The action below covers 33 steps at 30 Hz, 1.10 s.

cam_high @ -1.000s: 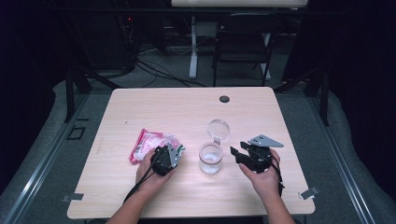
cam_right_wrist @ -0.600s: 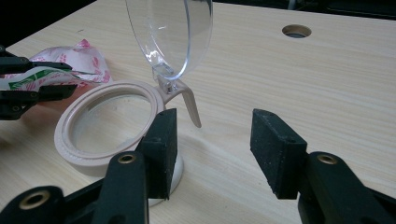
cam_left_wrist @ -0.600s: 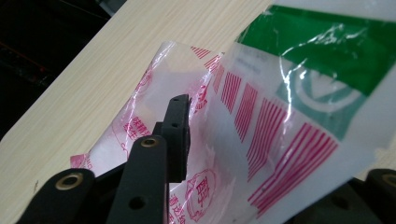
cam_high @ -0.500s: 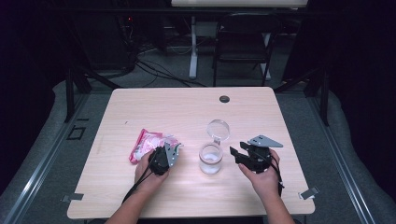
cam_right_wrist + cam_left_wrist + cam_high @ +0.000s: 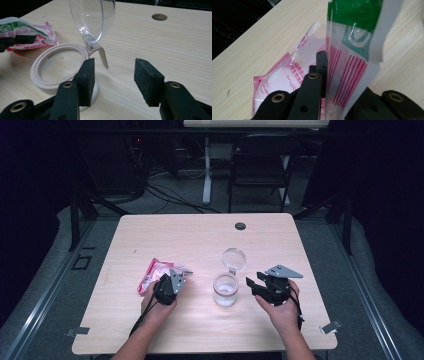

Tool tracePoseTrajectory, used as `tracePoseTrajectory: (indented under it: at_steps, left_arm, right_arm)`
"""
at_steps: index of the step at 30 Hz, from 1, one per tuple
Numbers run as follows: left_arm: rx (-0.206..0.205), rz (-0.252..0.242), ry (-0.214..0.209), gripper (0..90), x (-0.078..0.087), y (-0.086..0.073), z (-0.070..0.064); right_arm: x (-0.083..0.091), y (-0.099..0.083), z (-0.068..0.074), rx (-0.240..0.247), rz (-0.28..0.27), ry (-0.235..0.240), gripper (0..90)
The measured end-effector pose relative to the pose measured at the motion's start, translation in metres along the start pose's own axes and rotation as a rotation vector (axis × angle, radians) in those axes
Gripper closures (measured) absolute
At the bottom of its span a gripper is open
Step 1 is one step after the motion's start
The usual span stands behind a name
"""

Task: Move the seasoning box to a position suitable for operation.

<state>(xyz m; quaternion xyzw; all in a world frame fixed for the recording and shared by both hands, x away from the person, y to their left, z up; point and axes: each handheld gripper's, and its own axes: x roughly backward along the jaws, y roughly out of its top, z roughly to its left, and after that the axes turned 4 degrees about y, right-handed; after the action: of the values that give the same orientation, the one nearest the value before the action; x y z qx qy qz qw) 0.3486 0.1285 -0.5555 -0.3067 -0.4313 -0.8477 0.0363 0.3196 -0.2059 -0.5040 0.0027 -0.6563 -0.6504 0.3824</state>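
Note:
A pink and white plastic bag (image 5: 151, 273) with a green top strip lies on the table left of centre. My left gripper (image 5: 175, 280) is shut on its near right corner. In the left gripper view that gripper (image 5: 325, 62) pinches the striped flap of the bag (image 5: 284, 75), which stands up between the jaws. A clear jar (image 5: 225, 291) stands at centre front, its hinged round lid (image 5: 233, 258) swung open behind it. My right gripper (image 5: 256, 285) is open just right of the jar. In the right gripper view its left jaw sits beside the jar's rim (image 5: 60, 65), and nothing lies between the gripper's (image 5: 113, 72) jaws.
The light wooden table (image 5: 200, 235) has a round cable hole (image 5: 240, 226) near its far edge. Bare wood stretches behind the jar and to the right of it. A chair and cables stand on the dark floor beyond the table.
My left gripper has edged slightly left with the bag's corner in it. The right gripper and the jar have stayed where they were.

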Motion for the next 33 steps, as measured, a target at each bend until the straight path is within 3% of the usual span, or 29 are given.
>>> tracePoseTrajectory:
  at_steps: [10,19,26,33]
  left_arm:
    - [0.131,-0.030,-0.066,90.0,0.013,0.000,0.029]
    - [0.218,-0.061,-0.103,90.0,0.029,-0.004,0.055]
    - [0.310,-0.098,-0.102,90.0,0.037,-0.009,0.076]
    - [0.341,-0.101,-0.085,90.0,0.043,-0.009,0.092]
  right_arm:
    - [-0.001,0.000,0.001,0.002,-0.002,0.004,51.3]
    - [-0.002,0.000,0.002,0.005,0.001,0.009,51.2]
    - [-0.002,0.000,0.002,0.008,0.006,0.011,51.2]
    - [-0.002,0.000,0.002,0.007,-0.002,0.014,51.3]
